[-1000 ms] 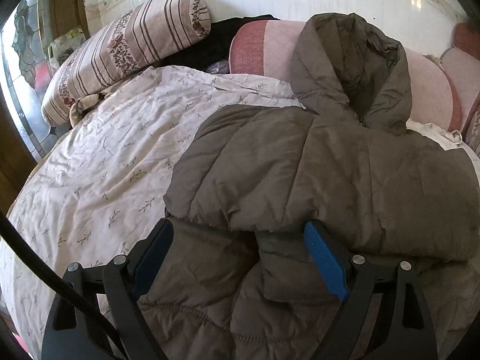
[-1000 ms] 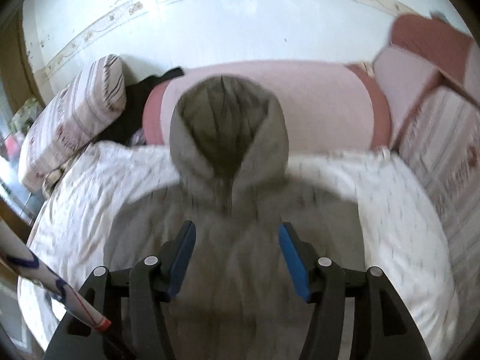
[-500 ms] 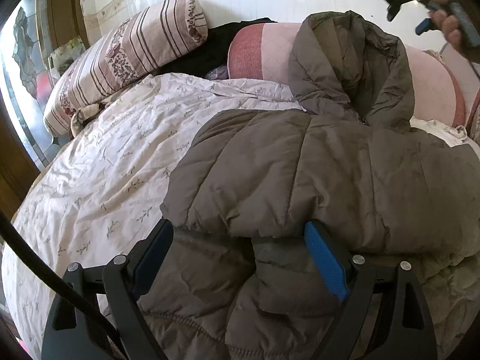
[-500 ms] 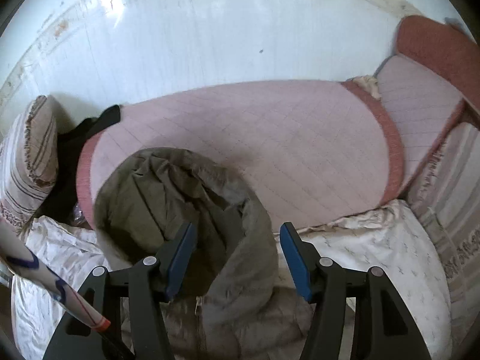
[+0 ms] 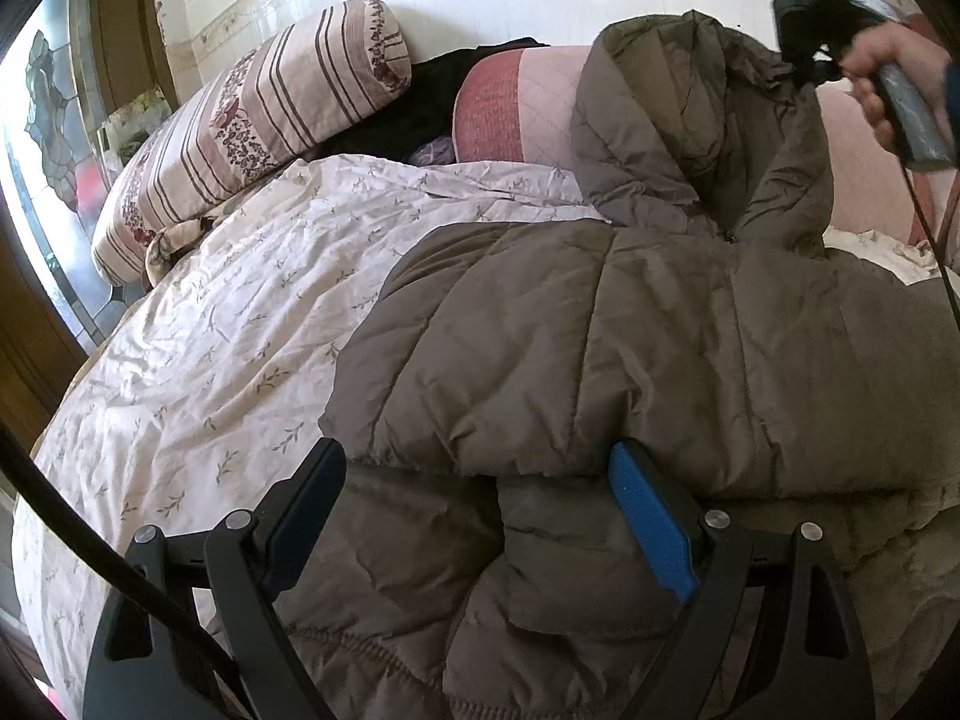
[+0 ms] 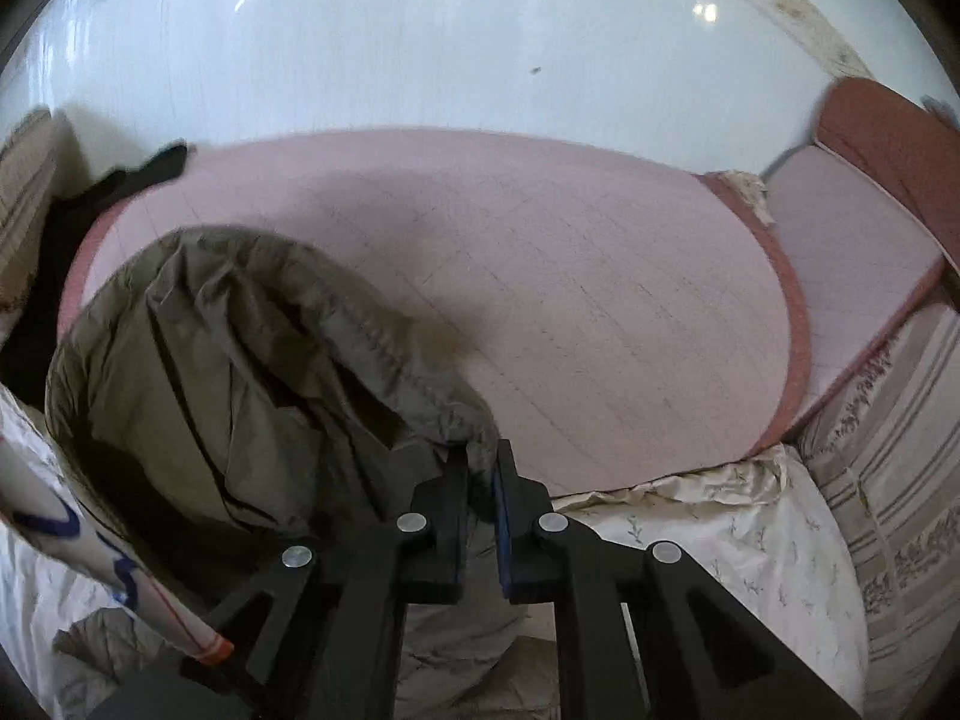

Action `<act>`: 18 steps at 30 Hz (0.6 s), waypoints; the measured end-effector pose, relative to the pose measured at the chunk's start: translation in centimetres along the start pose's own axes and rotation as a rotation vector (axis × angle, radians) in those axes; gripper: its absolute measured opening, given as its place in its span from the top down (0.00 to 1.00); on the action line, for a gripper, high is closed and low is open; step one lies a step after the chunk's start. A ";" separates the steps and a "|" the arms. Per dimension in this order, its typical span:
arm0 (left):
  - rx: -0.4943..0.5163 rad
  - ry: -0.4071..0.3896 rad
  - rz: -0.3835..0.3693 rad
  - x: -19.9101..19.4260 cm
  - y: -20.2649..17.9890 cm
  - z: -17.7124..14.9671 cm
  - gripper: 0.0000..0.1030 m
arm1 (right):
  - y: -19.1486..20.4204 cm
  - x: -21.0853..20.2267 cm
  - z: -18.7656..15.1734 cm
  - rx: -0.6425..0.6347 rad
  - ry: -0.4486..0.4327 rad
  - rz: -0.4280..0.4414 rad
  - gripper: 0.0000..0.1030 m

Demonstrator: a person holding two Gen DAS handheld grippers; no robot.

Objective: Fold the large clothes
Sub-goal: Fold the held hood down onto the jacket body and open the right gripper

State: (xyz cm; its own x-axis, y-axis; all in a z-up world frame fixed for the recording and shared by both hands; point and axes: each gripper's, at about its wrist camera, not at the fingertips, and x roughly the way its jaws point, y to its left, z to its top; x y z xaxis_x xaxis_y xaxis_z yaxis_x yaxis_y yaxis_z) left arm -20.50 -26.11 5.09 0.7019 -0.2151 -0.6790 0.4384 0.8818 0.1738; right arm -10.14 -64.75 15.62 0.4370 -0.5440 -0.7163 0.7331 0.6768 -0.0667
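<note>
A brown-grey hooded puffer jacket [image 5: 600,330] lies on the bed, its sleeve folded across the body. Its hood [image 5: 690,120] leans up against a pink cushion. My left gripper [image 5: 474,456] stands open low over the jacket's near part, its fingers either side of a bulge of fabric. In the right wrist view my right gripper [image 6: 482,462] is shut on the right rim of the hood [image 6: 240,360]. The left wrist view shows that gripper [image 5: 792,69] at the hood's top, held by a hand [image 5: 888,66].
A floral quilt [image 5: 210,330] covers the bed. A striped bolster [image 5: 258,108] and a black garment [image 5: 408,102] lie at the back left. The pink cushion [image 6: 570,300] stands against the white wall, with more cushions [image 6: 852,240] at the right. A stained-glass pane [image 5: 42,120] is far left.
My right gripper has moved forward over the jacket to the hood and has shut on its rim. The left gripper has stayed in place, still open.
</note>
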 end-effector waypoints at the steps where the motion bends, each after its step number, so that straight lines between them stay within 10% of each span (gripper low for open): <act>1: -0.001 -0.002 -0.002 -0.1 0.0 0.1 0.14 | -0.5 -0.9 -0.4 0.009 -0.020 0.008 0.93; 9: -0.054 -0.056 -0.026 -1.9 1.5 0.7 0.14 | -3.4 -10.2 -6.1 0.005 -0.140 0.090 0.93; 18: -0.286 -0.173 -0.069 -3.8 6.5 2.1 0.14 | -8.0 -19.5 -22.3 0.089 -0.184 0.214 0.94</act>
State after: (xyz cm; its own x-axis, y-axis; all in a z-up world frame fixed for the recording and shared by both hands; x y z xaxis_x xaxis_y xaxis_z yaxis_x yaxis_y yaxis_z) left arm -19.10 -20.47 10.32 0.7717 -0.3243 -0.5471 0.3298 0.9396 -0.0918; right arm -36.12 -48.48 14.62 0.6679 -0.4795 -0.5692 0.6531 0.7443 0.1393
